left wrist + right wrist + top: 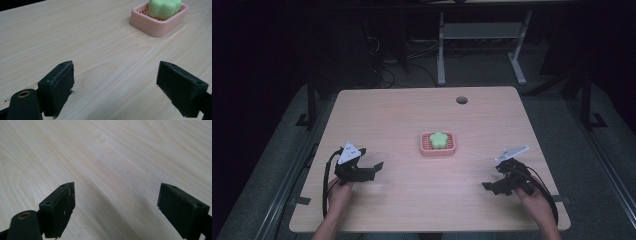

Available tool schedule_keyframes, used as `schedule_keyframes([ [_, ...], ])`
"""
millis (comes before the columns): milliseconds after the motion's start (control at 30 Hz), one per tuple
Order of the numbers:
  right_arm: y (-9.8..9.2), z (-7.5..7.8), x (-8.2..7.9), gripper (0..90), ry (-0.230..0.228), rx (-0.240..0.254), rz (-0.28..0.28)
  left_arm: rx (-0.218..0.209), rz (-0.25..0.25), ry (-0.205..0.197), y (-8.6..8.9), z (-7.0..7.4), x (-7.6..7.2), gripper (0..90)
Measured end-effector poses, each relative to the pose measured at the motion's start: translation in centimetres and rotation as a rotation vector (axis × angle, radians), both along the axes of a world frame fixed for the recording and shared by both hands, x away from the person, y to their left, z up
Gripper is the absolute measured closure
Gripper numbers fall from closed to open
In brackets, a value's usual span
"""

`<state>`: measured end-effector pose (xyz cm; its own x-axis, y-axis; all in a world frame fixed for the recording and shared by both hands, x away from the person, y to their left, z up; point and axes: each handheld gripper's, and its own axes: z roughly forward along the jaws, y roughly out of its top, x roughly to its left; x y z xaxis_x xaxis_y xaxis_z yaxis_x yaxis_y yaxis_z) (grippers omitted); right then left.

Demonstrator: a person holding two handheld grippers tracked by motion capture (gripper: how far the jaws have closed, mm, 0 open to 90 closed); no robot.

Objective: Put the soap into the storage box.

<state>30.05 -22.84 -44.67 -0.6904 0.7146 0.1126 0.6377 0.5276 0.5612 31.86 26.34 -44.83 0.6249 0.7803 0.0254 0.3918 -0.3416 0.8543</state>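
Note:
A pink soap dish (426,150) sits near the middle of the wooden table, with a green flower-shaped soap (439,139) lying in it. In the left gripper view the dish (155,27) and soap (165,8) appear at the upper right. My left gripper (373,168) rests low at the table's left front, open, jaws pointing right toward the dish, nothing between them (116,85). My right gripper (492,187) sits at the right front, open and empty (116,207), jaws aimed left over bare wood.
The light wooden table (412,110) has a round cable hole (461,100) near its far edge. Cables trail from both grippers toward the front edge. Beyond the table are a dark floor, desk legs and loose cables.

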Motion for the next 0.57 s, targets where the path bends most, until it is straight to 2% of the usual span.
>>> schedule_keyframes([
  [133, -0.3, -0.5, -0.6, 14.1, 0.003, 0.009, -0.008, 0.002, -0.001, -0.001, -0.1, -0.1, 0.0, 14.3],
  [400, -1.1, -0.8, -1.9, 14.1, -0.032, 0.033, -0.018, 0.013, -0.002, -0.004, -0.2, -0.1, 0.0, 14.3],
  [567, -1.4, -1.0, -2.6, 14.1, -0.036, 0.033, -0.017, 0.019, -0.005, 0.001, -0.3, -0.1, 0.0, 14.3],
])
